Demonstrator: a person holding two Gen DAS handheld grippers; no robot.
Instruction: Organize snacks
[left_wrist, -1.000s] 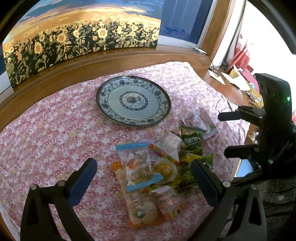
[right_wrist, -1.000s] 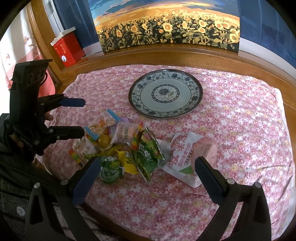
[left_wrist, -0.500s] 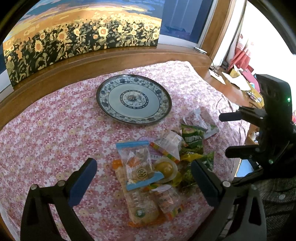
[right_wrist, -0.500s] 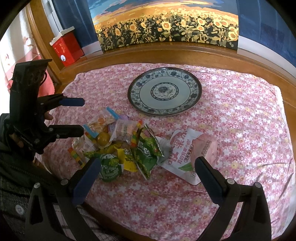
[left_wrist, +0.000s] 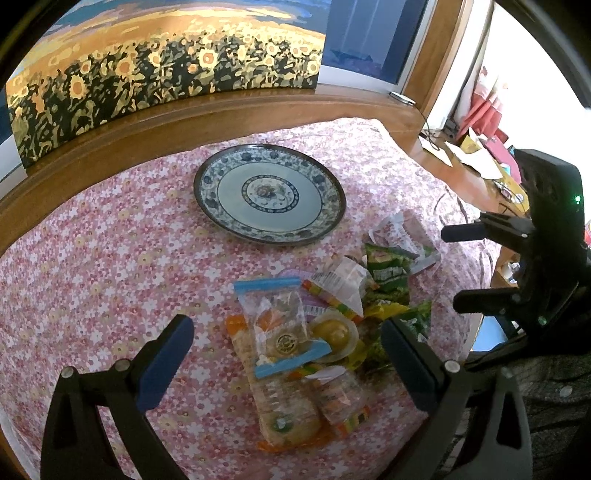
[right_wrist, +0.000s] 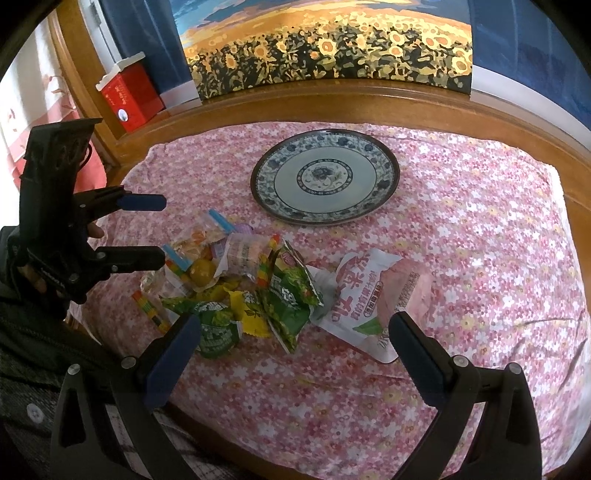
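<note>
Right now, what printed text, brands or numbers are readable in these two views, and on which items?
"果" in large red print: the one clear character on the white and pink pouch.
Smaller print on that pouch: blurred.
Green snack packets: white lettering, unreadable.
Red box: markings too small.
Blue-edged clear packet: round emblem, unreadable.
No numbers legible.

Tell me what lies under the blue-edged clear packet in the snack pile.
The blue-edged packet overlaps an orange-trimmed packet and the rim of a jelly cup. Anything else beneath is covered.
</note>
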